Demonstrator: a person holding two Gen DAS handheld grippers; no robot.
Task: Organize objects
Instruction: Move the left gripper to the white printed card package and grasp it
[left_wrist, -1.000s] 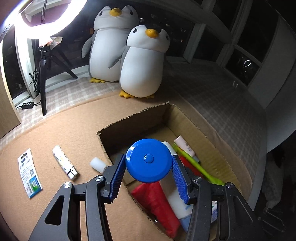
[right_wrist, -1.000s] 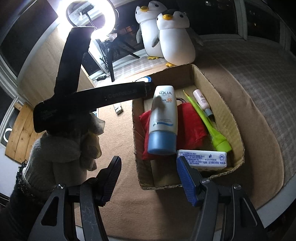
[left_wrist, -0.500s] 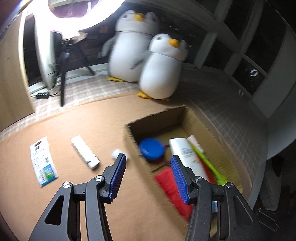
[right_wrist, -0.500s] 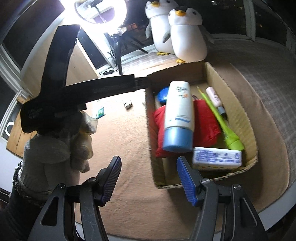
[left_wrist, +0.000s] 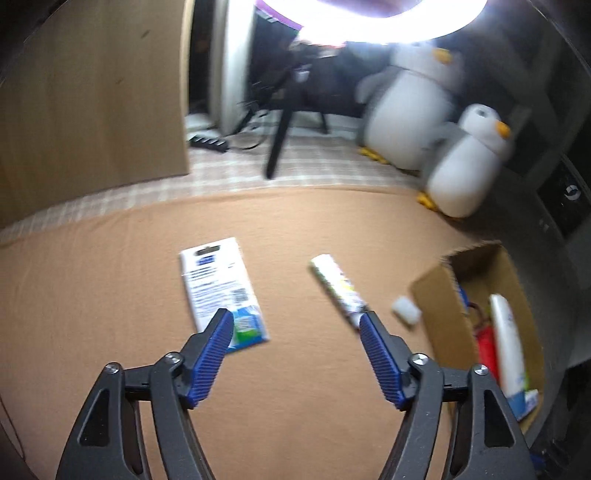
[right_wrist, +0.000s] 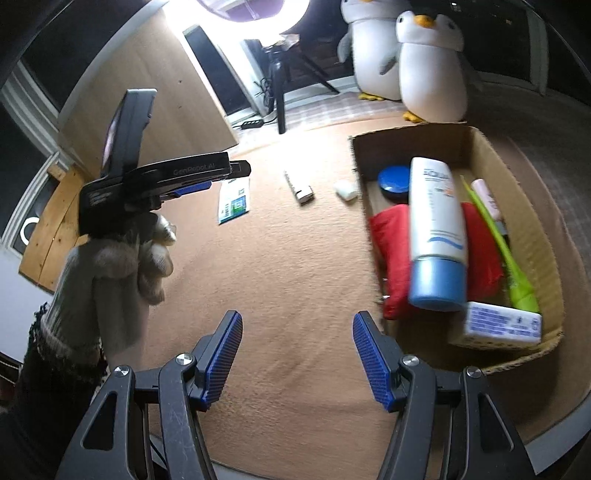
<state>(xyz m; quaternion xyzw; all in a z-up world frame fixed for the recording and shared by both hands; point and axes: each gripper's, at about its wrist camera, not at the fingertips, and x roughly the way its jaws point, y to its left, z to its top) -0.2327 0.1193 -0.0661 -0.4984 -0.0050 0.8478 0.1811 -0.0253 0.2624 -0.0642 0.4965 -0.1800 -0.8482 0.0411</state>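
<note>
Left hand-held gripper (left_wrist: 295, 325), jaws spread and empty, faces the loose items at frame centre: flat packet (left_wrist: 221, 288) and small tube (left_wrist: 338, 286). Right hand-held gripper (right_wrist: 297, 332) hangs spread beside the cardboard box (right_wrist: 524, 236), lower right.

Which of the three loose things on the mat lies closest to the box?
The small white cap, right beside the cardboard box; the stick-shaped tube and flat packet lie farther off.

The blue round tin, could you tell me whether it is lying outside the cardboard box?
No, the blue round tin lies inside the cardboard box, at its far end beside the white tube.
</note>
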